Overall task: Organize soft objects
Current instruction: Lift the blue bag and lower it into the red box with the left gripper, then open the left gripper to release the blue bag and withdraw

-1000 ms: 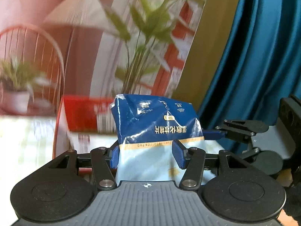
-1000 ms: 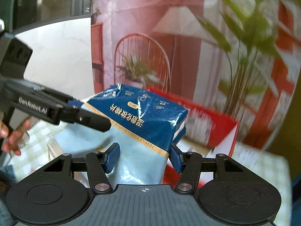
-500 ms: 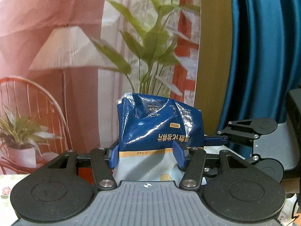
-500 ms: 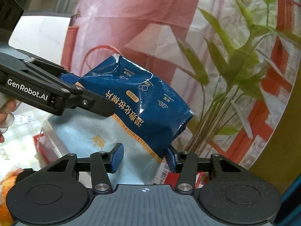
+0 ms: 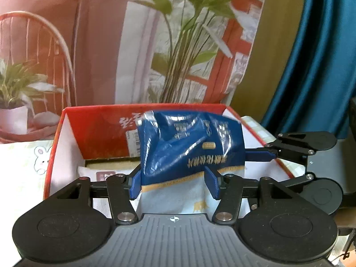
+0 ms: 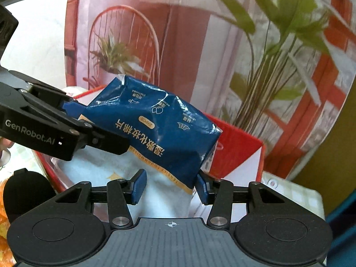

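I have the pack (image 5: 191, 146) clamped in my left tongs (image 5: 174, 181): both blue pads press its sides where the dark blue upper part meets the pale lower part, and the film is creased between them. It stands roughly upright ahead of these tongs, with its printing upside down to me.

My right tongs (image 6: 170, 187) hold the same pack (image 6: 155, 129) at its other edge. The right-hand pad sits against the pack's corner and the left-hand pad lies on its pale face, so I read these tongs as clamped on it too. Seen from the left wrist, the right tongs (image 5: 258, 155) come in from the right, one blue finger touching the pack's side. Seen from the right wrist, the left tongs (image 6: 73, 109) reach in from the left, marked "GenRobot.AI".

Just beyond and below the pack is the red box (image 5: 100, 129), open at the top, white on its inner side walls. The pack hangs over its opening; I cannot tell whether it touches the bottom. Something white with a small label (image 5: 104, 173) lies inside the box, left of my left tongs. The box rests on a pale surface (image 5: 20, 169) printed with a bunny. A printed backdrop (image 5: 111, 44) and a blue curtain (image 5: 316, 66) stand behind.
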### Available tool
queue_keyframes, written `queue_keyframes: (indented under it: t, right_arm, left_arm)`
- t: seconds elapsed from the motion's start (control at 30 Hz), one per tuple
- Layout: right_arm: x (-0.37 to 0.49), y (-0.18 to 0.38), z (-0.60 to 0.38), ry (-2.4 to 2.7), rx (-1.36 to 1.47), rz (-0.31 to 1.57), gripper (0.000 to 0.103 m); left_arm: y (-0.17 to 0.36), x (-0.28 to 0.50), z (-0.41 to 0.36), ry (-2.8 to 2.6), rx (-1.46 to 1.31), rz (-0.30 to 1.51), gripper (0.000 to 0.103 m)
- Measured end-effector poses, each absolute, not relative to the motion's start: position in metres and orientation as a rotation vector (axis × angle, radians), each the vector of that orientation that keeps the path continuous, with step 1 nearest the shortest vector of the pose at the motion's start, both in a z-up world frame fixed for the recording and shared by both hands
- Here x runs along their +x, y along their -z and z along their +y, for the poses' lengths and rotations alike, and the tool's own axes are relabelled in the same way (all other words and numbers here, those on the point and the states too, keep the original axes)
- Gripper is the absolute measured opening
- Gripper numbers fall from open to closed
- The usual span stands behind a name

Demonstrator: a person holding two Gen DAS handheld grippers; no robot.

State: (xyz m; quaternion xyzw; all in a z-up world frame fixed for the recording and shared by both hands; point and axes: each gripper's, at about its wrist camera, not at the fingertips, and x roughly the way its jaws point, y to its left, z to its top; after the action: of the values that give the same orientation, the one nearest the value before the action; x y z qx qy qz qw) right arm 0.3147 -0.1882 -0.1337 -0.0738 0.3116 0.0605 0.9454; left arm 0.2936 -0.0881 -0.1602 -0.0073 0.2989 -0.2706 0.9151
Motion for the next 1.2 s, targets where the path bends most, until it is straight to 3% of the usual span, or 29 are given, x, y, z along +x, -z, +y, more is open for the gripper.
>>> queue_keyframes:
  t: [0.1, 0.2, 0.27, 0.43, 0.53, 0.6, 1.2]
  right_arm:
    - [0.316, 0.138, -0.187, -0.117, -0.147, 0.65, 0.045]
    - [0.317, 0.141, -0.187, -0.099, -0.145, 0.657, 0.049]
    - [0.315, 0.141, -0.187, -0.077, -0.139, 0.651, 0.06]
    - [0.31, 0.139, -0.193, -0.044, -0.086, 0.637, 0.082]
    - [0.306, 0.137, -0.196, -0.029, -0.049, 0.631, 0.087]
    - [0.302, 0.135, -0.198, -0.017, -0.011, 0.626, 0.103]
    - [0.241, 0.117, -0.19, 0.04, 0.197, 0.514, 0.103]
  left_arm:
    - [0.16, 0.292, -0.084, 0.52, 0.001, 0.602, 0.068]
    - [0.157, 0.29, -0.08, 0.473, 0.006, 0.596, 0.084]
    - [0.154, 0.286, -0.076, 0.452, 0.002, 0.583, 0.094]
    - [0.146, 0.276, -0.063, 0.412, -0.044, 0.571, 0.1]
    - [0.142, 0.27, -0.058, 0.391, -0.06, 0.571, 0.103]
    - [0.139, 0.265, -0.054, 0.381, -0.061, 0.564, 0.103]
    - [0.124, 0.204, -0.034, 0.193, 0.015, 0.525, 0.103]
